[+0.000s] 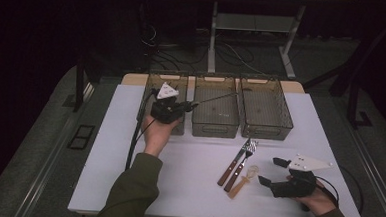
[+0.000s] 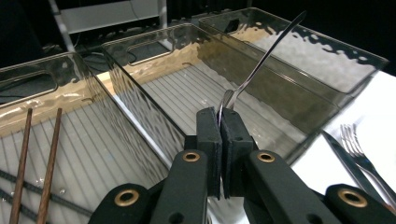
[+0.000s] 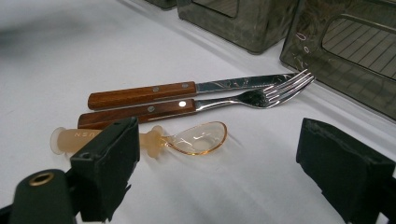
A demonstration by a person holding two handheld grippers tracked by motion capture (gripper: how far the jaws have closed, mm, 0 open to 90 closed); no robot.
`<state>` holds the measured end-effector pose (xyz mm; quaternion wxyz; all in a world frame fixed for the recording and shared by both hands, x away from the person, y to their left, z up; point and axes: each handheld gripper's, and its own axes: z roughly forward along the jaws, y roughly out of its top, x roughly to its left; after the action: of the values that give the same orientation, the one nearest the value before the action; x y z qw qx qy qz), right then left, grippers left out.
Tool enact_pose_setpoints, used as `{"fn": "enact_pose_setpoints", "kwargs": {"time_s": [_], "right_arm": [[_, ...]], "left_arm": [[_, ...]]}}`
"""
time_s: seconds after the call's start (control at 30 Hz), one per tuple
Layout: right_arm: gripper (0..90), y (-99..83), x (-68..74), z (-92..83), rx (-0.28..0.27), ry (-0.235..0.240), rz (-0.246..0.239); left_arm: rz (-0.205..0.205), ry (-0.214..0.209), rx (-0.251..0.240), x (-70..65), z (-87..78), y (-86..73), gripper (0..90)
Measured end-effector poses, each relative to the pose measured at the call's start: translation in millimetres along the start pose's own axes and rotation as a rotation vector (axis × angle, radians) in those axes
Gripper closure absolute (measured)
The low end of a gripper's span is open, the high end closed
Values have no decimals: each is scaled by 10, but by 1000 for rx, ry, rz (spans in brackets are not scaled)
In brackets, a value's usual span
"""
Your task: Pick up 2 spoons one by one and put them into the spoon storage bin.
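Observation:
My left gripper (image 1: 193, 106) (image 2: 220, 116) is shut on a thin metal spoon (image 2: 266, 56) (image 1: 219, 99), held by its bowl end, with the handle slanting out over the middle bin (image 1: 215, 122). It hangs above the wall between the left bin (image 1: 155, 81) and the middle one. My right gripper (image 1: 269, 171) (image 3: 219, 156) stands open low over the table at the right, with nothing between its pads. Just beyond it lie a clear amber plastic spoon (image 3: 196, 139) (image 1: 245, 179), a wooden-handled fork (image 3: 196, 106) (image 1: 240, 166) and a wooden-handled knife (image 3: 187, 88) (image 1: 232, 164).
Three clear smoky bins stand in a row at the back of the white table (image 1: 187, 188); the right bin (image 1: 265, 127) holds nothing. Two brown chopsticks (image 2: 35, 158) lie in the left bin. A cable (image 1: 134, 140) trails from my left gripper toward the table's front.

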<state>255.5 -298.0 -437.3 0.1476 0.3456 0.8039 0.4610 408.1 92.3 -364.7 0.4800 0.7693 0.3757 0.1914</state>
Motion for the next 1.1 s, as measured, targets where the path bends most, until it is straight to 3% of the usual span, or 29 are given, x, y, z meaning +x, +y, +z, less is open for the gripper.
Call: {"fn": "enact_pose_setpoints", "kwargs": {"time_s": [0.37, 0.7, 0.8, 1.1], "right_arm": [[135, 0, 4, -7, 1, 5, 2], [136, -1, 2, -11, -3, 7, 1], [135, -1, 3, -10, -2, 8, 1], [135, -1, 5, -7, 1, 5, 2]], "left_arm": [[-36, 39, 46, -21, 351, 23, 877], [-39, 69, 104, -48, 482, -18, 866], [-36, 67, 106, -58, 493, -20, 743], [-33, 15, 99, -41, 467, -20, 584]]}}
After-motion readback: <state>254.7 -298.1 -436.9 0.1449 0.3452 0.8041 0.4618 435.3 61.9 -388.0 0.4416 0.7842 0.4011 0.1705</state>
